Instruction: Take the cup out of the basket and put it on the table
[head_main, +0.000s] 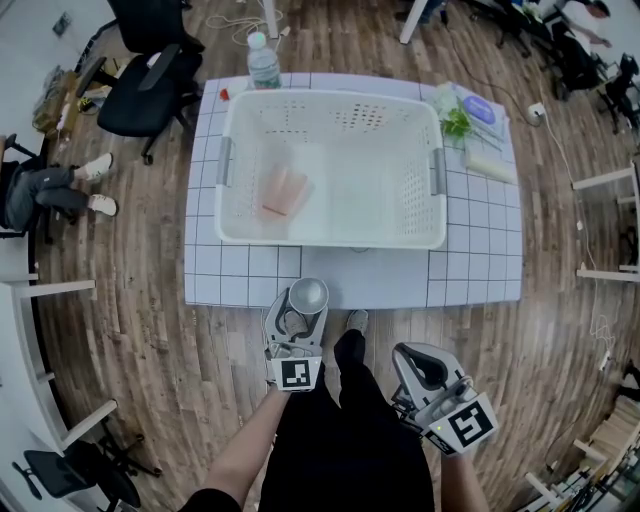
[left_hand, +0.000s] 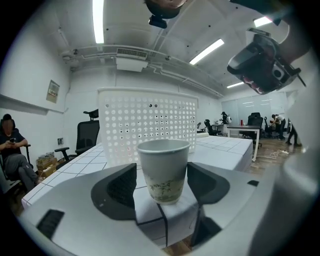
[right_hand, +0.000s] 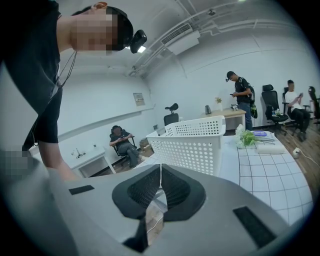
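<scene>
The cup (left_hand: 164, 167) stands on the table (left_hand: 225, 150) between the left hand-held gripper's (left_hand: 161, 181) parted jaws, unclamped. The right hand-held gripper (right_hand: 159, 186) is closed, empty.

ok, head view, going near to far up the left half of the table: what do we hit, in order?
paper cup at the near edge of the table → white basket → water bottle at the far edge. I left out the pink item, since it lies inside the basket.
</scene>
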